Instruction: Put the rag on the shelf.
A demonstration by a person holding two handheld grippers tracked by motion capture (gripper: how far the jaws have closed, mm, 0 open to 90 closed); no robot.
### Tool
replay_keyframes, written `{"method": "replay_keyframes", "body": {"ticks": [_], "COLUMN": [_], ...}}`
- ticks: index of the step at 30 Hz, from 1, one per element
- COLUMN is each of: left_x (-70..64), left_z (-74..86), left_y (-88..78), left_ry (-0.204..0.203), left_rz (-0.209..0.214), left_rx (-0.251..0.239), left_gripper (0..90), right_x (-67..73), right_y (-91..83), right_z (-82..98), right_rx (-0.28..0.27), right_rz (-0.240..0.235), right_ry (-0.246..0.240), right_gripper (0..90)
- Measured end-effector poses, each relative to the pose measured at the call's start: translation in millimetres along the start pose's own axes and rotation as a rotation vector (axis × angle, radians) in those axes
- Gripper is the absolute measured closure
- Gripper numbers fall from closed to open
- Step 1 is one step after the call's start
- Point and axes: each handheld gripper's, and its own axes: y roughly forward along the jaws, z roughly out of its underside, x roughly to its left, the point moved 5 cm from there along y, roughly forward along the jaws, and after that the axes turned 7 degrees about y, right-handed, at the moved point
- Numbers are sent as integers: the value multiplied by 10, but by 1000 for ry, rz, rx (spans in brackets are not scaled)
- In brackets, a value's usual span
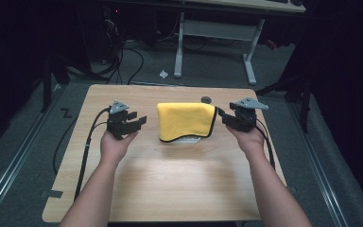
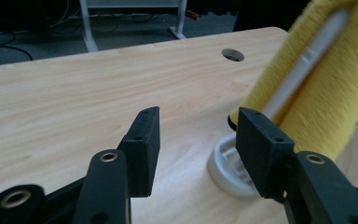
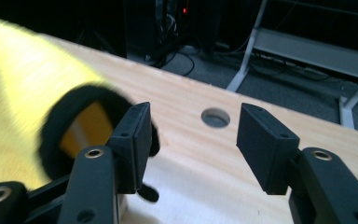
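A yellow cloth [image 1: 184, 120] with a black hem hangs over a white stand [image 1: 189, 140] in the middle of the wooden table [image 1: 170, 184]. My left gripper [image 1: 139, 120] is just left of the cloth, open and holding nothing. In the left gripper view the open jaws [image 2: 198, 135] point at bare wood, with the cloth [image 2: 317, 93] and the stand's round white base [image 2: 223, 170] close on the right. My right gripper [image 1: 223, 116] is at the cloth's right edge, open. In the right gripper view the open gripper [image 3: 193, 135] has the cloth's black hem [image 3: 58, 123] beside its left jaw.
A round cable hole [image 1: 206, 100] lies in the tabletop behind the cloth, also in the right gripper view between the jaws as a hole [image 3: 215, 117]. A white desk frame [image 1: 179, 47] and cables stand on the dark floor beyond the table.
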Motion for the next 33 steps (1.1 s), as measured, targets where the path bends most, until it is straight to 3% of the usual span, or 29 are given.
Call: {"method": "replay_keyframes", "body": {"ticks": [1,3,8,11,13,16,19,22,27,29,30,32,33], "left_x": [-22,-65,-192,-290,-364,-473,-589,-716,-967,-1084,-1128,-1148,-1130], "left_z": [41,121,314,417,491,616,777,975,1322,1326,1311,1300,1313], "left_y": [-38,-114,-275,-366,-422,-497,-560,-618,-643,-614,-608,-574,-547], "left_ry": [6,6,19,25,32,43,42,36,65,85,104,112,100], "left_rz": [-1,-4,14,31,44,64,88,115,115,157,164,156,149], "left_rx": [-5,-14,-12,-15,-14,-11,7,34,75,100,96,91,104], "left_gripper": [503,513,517,515,504,496,487,479,465,462,452,451,453], "right_x": [21,63,181,282,368,495,624,755,942,973,976,1005,1004], "right_y": [-48,-121,-307,-399,-474,-551,-611,-639,-690,-744,-768,-767,-769], "right_z": [20,67,199,283,344,462,617,813,1167,1375,1499,1578,1570], "right_rx": [-23,-8,-35,-4,-30,-10,-6,33,94,79,82,135,113], "right_rz": [-3,-9,-16,-25,-27,-27,-49,-65,-104,-103,-87,-102,-92], "right_ry": [-8,-8,-44,-51,-57,-71,-76,-87,-43,-18,-26,-72,-107], "right_gripper": [455,441,446,435,445,436,439,438,421,425,462,434,451]}}
